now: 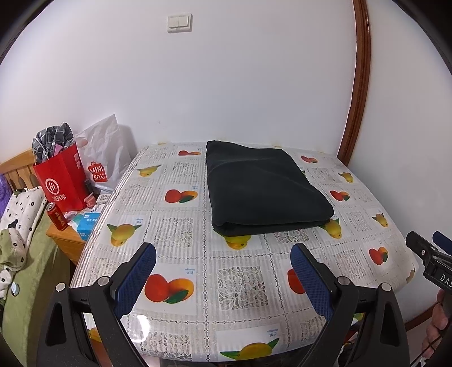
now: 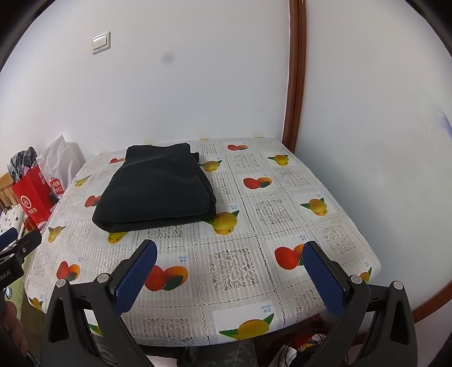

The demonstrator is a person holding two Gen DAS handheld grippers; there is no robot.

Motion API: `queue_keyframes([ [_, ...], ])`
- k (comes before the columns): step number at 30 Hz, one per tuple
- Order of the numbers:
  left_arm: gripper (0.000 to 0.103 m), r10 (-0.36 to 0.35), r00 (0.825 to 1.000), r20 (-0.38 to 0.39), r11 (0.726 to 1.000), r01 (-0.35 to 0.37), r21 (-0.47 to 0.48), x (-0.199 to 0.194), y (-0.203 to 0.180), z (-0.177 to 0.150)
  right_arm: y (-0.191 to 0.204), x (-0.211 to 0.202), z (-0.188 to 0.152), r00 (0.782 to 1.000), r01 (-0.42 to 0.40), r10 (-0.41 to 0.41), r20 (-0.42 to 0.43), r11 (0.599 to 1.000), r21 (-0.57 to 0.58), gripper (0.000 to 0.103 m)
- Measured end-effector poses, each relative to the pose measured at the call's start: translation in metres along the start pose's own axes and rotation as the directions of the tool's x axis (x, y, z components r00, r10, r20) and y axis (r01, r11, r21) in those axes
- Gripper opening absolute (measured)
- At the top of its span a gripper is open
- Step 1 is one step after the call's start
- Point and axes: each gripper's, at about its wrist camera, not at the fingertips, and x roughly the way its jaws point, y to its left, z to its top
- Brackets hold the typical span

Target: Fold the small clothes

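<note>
I am holding my left gripper (image 1: 223, 258) over the near edge of the table (image 1: 180, 319), its blue fingers (image 1: 141, 271) spread wide and gripping nothing. My right gripper (image 2: 230, 257) is hanging the same way beside it, jaws released and empty, over the near right part of the fruit-print cloth (image 2: 254, 225).

The dark garment (image 1: 260, 186) is lying folded into a thick rectangle on the far half of the table, at twelve o'clock from my left gripper and at about eleven o'clock from my right one (image 2: 158, 192), well apart from both. Its folded edge is facing me; its layered edges are showing on the right side. How many layers it has I cannot tell, as the fabric is too dark.

At ten o'clock from my left gripper, off the table's left edge, a red bag (image 1: 62, 180) is standing beside a white bag (image 1: 104, 152), with a red can (image 1: 56, 216) just in front. A switch (image 1: 179, 22) is sitting on the wall (image 1: 226, 84) behind.
</note>
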Motion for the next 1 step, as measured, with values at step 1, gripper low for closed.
queue_keyframes([
  [1,0.097,0.002,1.000,-0.001,1.000,-0.002,0.000,0.0007,0.0004,0.0002,0.0005,0.0005,-0.0007,1.000,-0.003,0.003,0.002,1.000,0.002,0.101],
])
